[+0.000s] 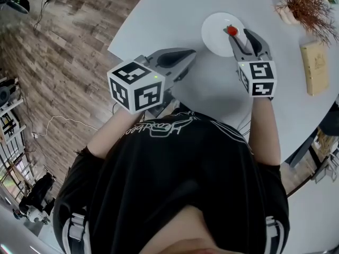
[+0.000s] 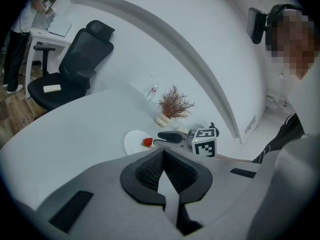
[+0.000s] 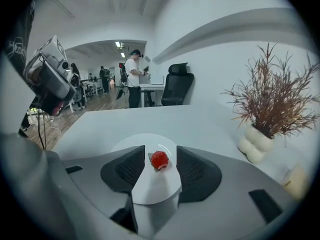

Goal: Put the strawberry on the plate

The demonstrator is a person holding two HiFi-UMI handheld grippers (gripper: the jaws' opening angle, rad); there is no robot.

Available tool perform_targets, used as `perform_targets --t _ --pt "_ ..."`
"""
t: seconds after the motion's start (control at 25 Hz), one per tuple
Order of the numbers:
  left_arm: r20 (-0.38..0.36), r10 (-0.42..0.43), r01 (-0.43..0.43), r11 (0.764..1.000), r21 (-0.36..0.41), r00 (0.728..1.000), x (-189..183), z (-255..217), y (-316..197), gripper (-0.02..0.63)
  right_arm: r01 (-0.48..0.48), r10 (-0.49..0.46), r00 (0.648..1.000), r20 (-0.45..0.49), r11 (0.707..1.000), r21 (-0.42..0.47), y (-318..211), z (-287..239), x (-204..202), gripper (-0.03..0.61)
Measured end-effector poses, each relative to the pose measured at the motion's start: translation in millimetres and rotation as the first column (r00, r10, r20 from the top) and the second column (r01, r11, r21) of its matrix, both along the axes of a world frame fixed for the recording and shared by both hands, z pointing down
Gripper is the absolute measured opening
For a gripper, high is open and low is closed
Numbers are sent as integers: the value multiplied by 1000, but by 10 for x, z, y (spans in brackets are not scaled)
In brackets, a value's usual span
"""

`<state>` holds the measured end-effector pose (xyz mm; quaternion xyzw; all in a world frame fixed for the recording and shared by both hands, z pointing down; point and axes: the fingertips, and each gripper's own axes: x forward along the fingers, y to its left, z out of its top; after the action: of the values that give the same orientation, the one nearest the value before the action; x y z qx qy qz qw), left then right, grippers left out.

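Note:
The red strawberry [image 1: 232,30] lies on the small white plate [image 1: 216,33] on the round white table [image 1: 169,15]. My right gripper [image 1: 241,36] is open at the plate's near right edge. In the right gripper view the strawberry [image 3: 159,160] rests on the plate [image 3: 150,186] between the two black pads [image 3: 124,170], with a gap on each side. My left gripper [image 1: 188,55] is shut and holds nothing, hovering near the table's front edge left of the plate. From the left gripper view, the plate [image 2: 133,141] and strawberry [image 2: 147,142] lie beyond its closed tips [image 2: 162,152].
A dried plant in a white vase [image 1: 296,7] stands at the table's far right, with a tan book-like block [image 1: 315,67] nearer. The table edge curves off to wood floor [image 1: 58,62] on the left. A black office chair [image 2: 75,74] and people stand beyond the table.

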<state>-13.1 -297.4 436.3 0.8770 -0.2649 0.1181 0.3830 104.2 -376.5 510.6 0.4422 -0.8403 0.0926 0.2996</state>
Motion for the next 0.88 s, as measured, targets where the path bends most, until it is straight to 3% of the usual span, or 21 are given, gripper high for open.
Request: perform_targets --t 0.4,0.88 --pt "-19 26 -25 997 68 999 -21 -348 440 6 -50 41 997 59 987 153 585 -854 -17 163" --pt "-45 96 -83 971 226 994 -144 -1036 1209 6 -182 112 968 226 931 318 1794 -1940 -42 161"
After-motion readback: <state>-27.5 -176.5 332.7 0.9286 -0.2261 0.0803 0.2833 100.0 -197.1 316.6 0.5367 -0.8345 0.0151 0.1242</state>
